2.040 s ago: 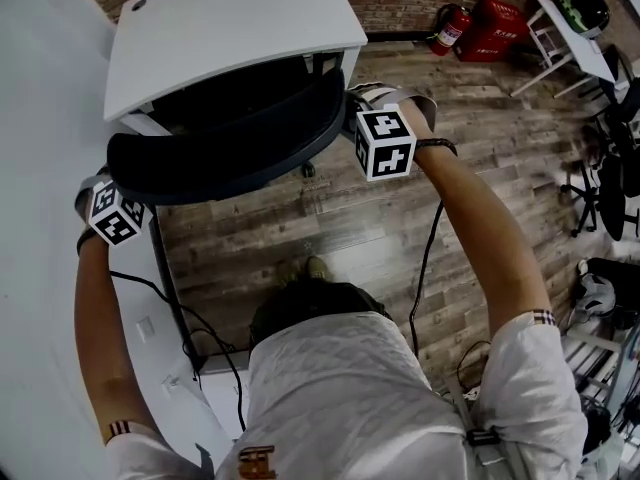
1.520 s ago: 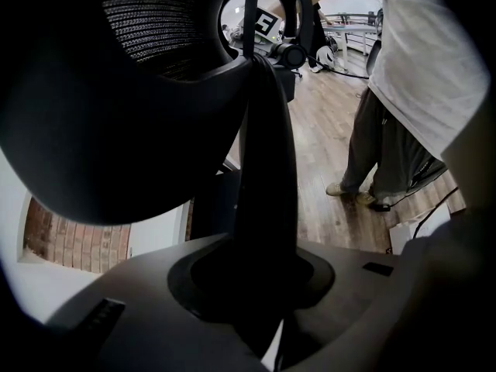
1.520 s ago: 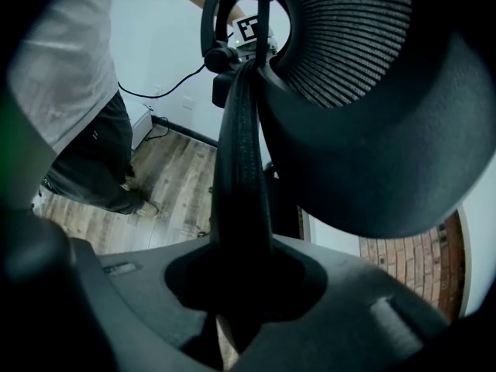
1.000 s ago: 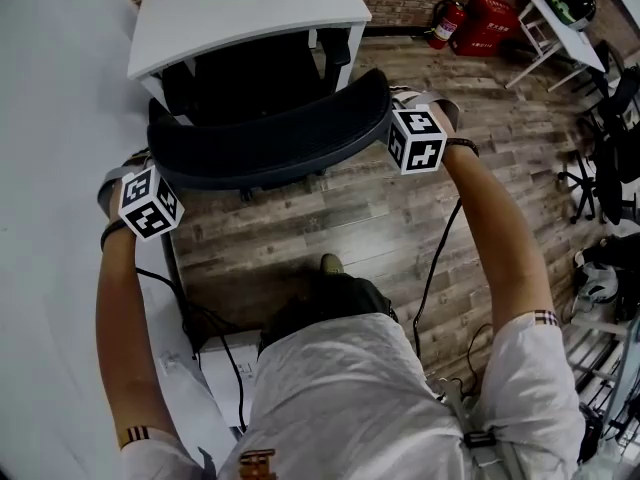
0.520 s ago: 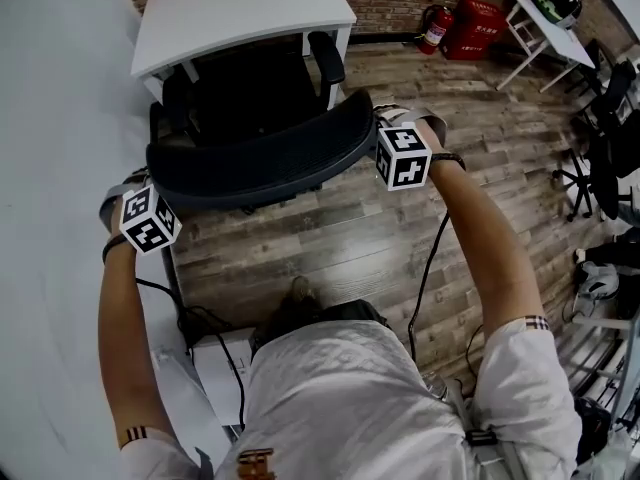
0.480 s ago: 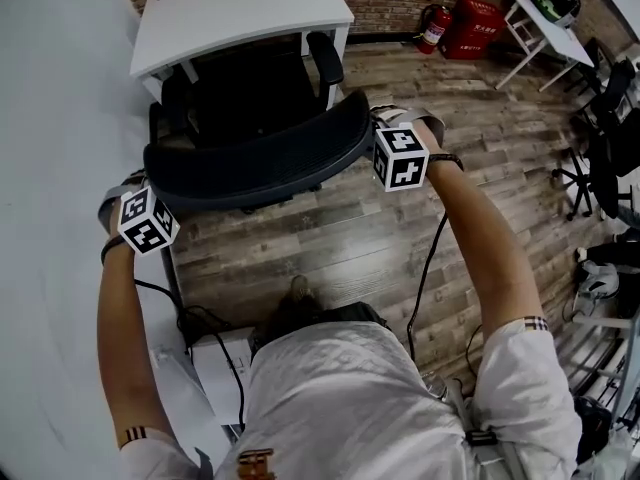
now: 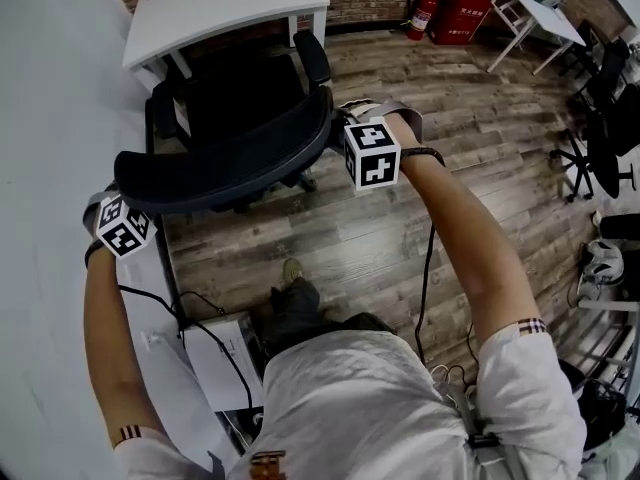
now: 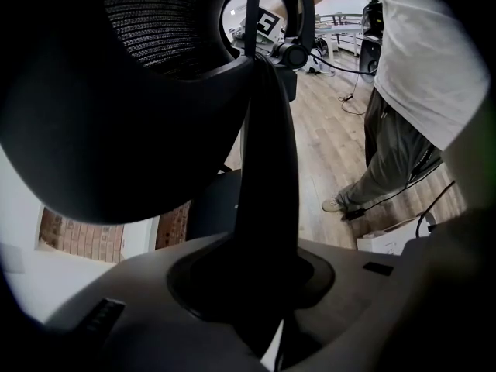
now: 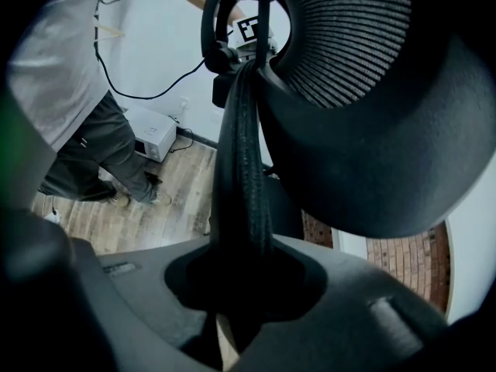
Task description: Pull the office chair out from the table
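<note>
The black office chair [image 7: 235, 118] stands on the wood floor with its seat mostly out from under the white table [image 7: 225, 8]. Its curved backrest top [image 7: 220, 163] faces me. My left gripper [image 7: 122, 208] is shut on the backrest's left edge [image 8: 263, 169], and my right gripper [image 7: 345, 138] is shut on its right edge [image 9: 242, 153]. In the left gripper view the dark rim fills the gap between the jaws of the left gripper [image 8: 260, 285]. The right gripper view shows the same grip for the right gripper [image 9: 240, 281]. The fingertips are hidden behind the backrest in the head view.
A white wall [image 7: 50, 118] runs along the left. A white box [image 7: 225, 358] with cables lies on the floor near my foot [image 7: 293, 271]. A fire extinguisher [image 7: 421, 13], a red case [image 7: 460, 13], a small white table [image 7: 530, 13] and other black chairs [image 7: 610, 118] stand at the right.
Both grippers have come back toward me with the backrest held. The chair has rolled away from the table, so more of its seat and armrests shows.
</note>
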`<control>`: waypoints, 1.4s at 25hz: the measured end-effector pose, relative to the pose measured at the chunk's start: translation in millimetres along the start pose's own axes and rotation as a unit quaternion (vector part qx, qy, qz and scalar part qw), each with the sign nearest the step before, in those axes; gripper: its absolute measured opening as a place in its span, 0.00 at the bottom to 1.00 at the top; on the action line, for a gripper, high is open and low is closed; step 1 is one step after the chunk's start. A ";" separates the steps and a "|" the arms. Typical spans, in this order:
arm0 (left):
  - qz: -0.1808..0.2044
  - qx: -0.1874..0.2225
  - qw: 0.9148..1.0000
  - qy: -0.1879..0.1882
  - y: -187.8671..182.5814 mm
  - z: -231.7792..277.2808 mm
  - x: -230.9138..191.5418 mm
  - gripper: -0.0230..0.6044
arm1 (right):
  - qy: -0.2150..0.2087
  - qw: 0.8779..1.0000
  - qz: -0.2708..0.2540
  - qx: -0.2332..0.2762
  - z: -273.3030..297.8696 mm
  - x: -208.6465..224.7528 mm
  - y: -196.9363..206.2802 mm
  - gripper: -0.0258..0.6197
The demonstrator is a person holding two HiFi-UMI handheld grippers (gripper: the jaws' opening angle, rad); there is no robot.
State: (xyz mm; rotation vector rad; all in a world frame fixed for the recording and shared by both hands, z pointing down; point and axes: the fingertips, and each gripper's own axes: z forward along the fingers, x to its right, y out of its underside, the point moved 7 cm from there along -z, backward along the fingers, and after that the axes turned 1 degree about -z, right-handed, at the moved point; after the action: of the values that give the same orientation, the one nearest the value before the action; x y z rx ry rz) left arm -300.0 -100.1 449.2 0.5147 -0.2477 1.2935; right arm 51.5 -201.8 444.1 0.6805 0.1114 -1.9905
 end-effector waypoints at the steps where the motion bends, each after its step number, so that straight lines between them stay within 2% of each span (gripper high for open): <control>1: 0.000 0.000 1.000 0.001 -1.0 -4.3 6.3 0.20 | -0.001 1.000 0.001 -0.001 -4.3 -6.5 -1.8 0.18; 9: 0.000 0.001 1.000 -0.001 -5.7 -30.4 56.4 0.21 | 0.005 1.000 -0.002 -0.003 -28.3 -54.0 -16.1 0.18; 21: -0.001 0.005 1.000 -0.001 -10.3 -54.9 95.7 0.21 | -0.001 1.000 0.010 -0.008 -51.2 -93.5 -29.6 0.18; 25: -0.006 0.006 1.000 0.011 -4.9 -61.3 112.0 0.21 | 0.000 1.000 0.011 -0.006 -63.3 -105.8 -38.2 0.18; 35: 0.004 0.015 1.000 0.009 -5.5 -79.3 147.8 0.21 | 0.003 1.000 0.022 -0.010 -79.9 -142.6 -53.8 0.19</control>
State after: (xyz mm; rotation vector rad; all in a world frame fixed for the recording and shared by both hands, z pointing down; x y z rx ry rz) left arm -263.7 63.7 446.7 0.5284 -0.2165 1.3095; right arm 90.0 -34.2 438.5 0.6712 0.1191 -1.9423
